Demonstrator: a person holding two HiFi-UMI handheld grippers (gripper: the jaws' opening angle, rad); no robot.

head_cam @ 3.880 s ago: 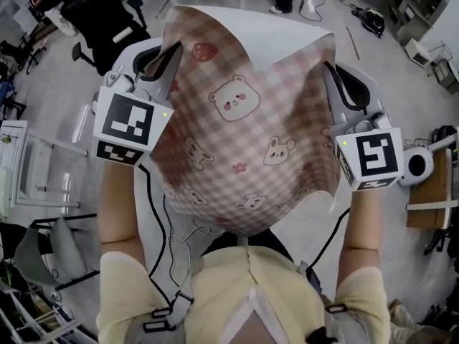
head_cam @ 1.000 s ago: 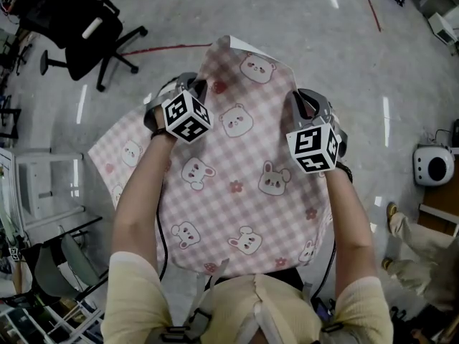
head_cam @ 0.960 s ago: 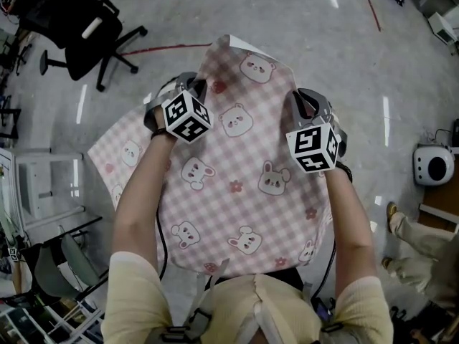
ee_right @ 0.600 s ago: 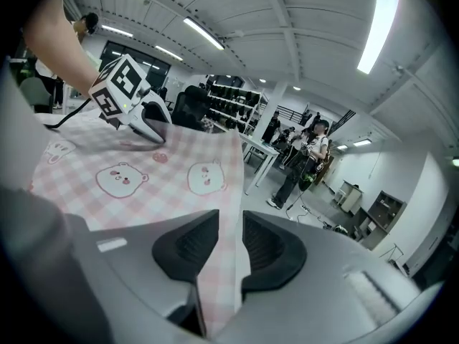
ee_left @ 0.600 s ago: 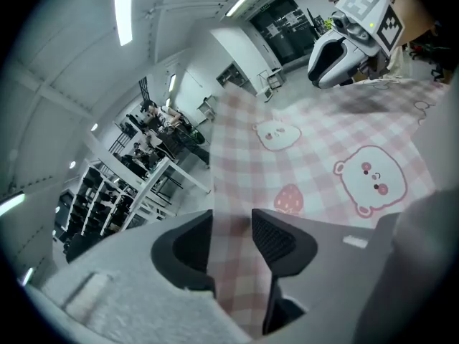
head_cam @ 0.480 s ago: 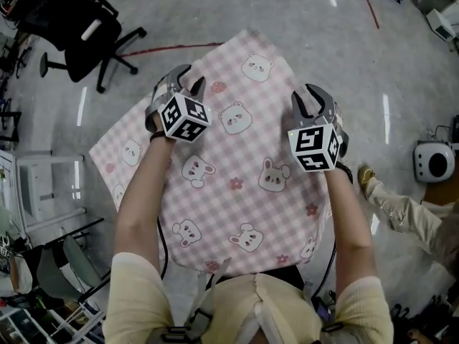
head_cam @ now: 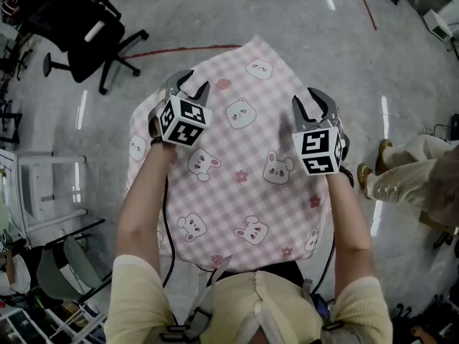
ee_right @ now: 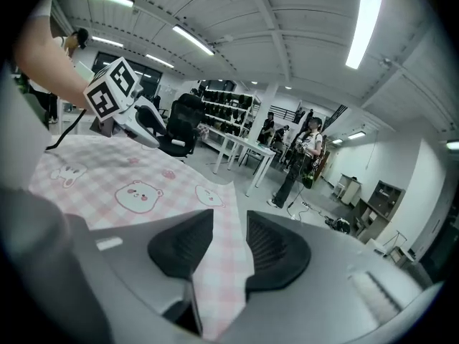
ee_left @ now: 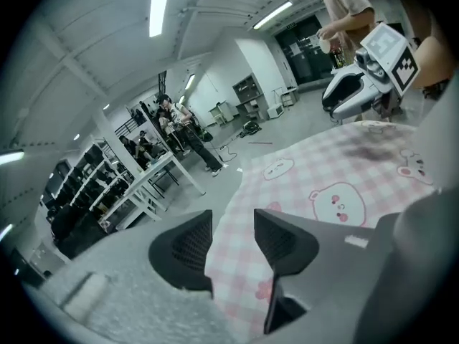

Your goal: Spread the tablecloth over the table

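Tablecloth lies spread flat in front of the person, pink check with bears, far corner pointing away. It sits between and under both grippers. The table itself does not show; I take it to be under the cloth.

Left gripper: jaws have just been opening and now stand apart. Cloth shows through the gap, but the pads are not pressing it.

Right gripper: the same, jaws just opened and standing wide. The cloth's edge runs loose through the gap.

Step, as I judge it: the let-go after the lay-down, so the spread is near done.

Next move likely calls for lifting both grippers clear without snagging the edge. Then check the overhang; the left side looks to droop, so a corner may want re-pinching and a tug.
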